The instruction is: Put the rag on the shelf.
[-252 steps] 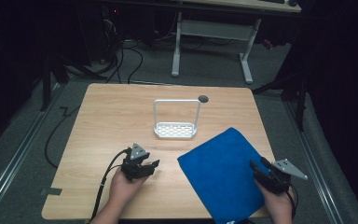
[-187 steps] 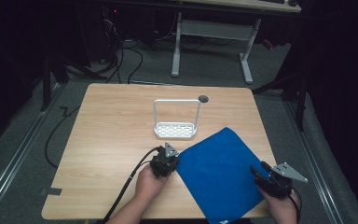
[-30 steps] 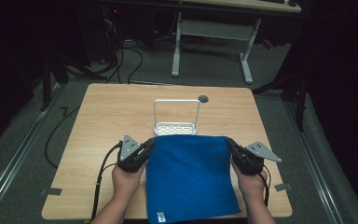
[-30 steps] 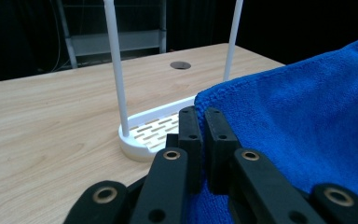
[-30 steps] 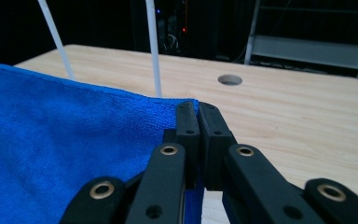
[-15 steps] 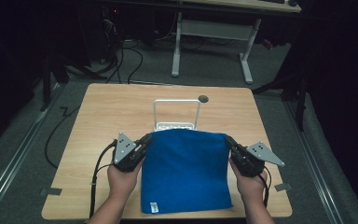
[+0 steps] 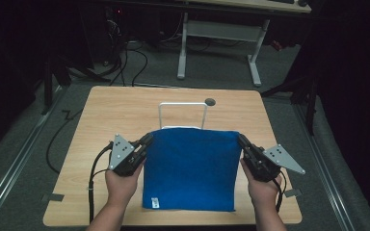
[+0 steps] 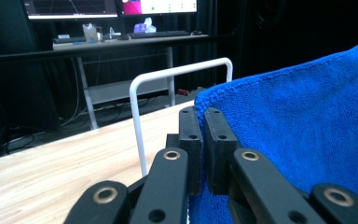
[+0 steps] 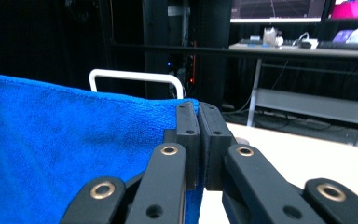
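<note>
You are holding the blue towel (image 7: 190, 168) up by its two top corners, one in each tool. Your left gripper (image 7: 147, 141) has its jaws pressed together on the towel's corner, and in the left gripper view the cloth sits tight between the two black pads, with the rest of it spread out to the pads' right. Your right gripper (image 7: 241, 140) pinches the other top corner the same way, and the cloth hangs to its left. The towel is stretched flat between the tools and its lower edge hangs down toward you, close to the table (image 7: 106, 120) edge. Just past both tool tips stands the white rack (image 7: 183, 113), with its top bar a bit beyond the towel's top edge. It looks like the step now is lifting the towel to hang it on that bar, though the bar's height next to the towel is hard to judge. Next you would need to carry both tools forward together, keep the cloth tight, and get its top edge over the bar before you let go.
</note>
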A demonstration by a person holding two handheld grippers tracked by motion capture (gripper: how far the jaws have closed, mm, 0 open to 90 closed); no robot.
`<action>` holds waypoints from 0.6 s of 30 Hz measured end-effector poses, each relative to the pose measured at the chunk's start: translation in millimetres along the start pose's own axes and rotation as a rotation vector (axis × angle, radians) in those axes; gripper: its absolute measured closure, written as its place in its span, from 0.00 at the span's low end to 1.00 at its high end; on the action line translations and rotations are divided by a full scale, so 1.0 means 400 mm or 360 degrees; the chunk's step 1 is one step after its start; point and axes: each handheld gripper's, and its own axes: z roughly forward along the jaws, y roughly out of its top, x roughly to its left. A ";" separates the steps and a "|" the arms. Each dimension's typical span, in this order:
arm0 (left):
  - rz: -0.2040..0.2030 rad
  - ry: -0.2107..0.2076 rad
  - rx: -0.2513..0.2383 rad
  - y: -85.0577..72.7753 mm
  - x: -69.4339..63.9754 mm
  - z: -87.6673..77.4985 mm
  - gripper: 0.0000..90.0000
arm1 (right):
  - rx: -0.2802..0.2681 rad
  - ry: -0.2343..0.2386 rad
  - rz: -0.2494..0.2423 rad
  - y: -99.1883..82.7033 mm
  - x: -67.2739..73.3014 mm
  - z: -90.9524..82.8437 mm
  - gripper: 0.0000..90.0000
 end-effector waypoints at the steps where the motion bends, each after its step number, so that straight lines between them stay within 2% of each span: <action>1: 0.0001 -0.0001 -0.0010 0.006 0.000 -0.002 0.97 | -0.0012 0.0001 0.0002 0.004 0.001 -0.001 0.98; 6: 0.0010 -0.0006 -0.0013 0.038 0.007 0.000 0.97 | -0.0049 0.0015 -0.0030 0.036 0.007 0.000 0.98; 12: 0.0027 0.0017 -0.0059 0.073 0.013 0.000 0.97 | -0.0081 0.0020 -0.0065 0.078 0.010 0.011 0.98; 15: 0.0054 0.0031 -0.0093 0.106 0.020 0.003 0.97 | -0.0109 0.0024 -0.0077 0.103 0.014 0.016 0.98; 17: 0.0063 0.0039 -0.0107 0.128 0.029 0.006 0.97 | -0.0146 0.0023 -0.0102 0.137 0.019 0.022 0.98; 18: 0.0063 0.0039 -0.0107 0.128 0.029 0.006 0.97 | -0.0146 0.0023 -0.0102 0.137 0.019 0.022 0.98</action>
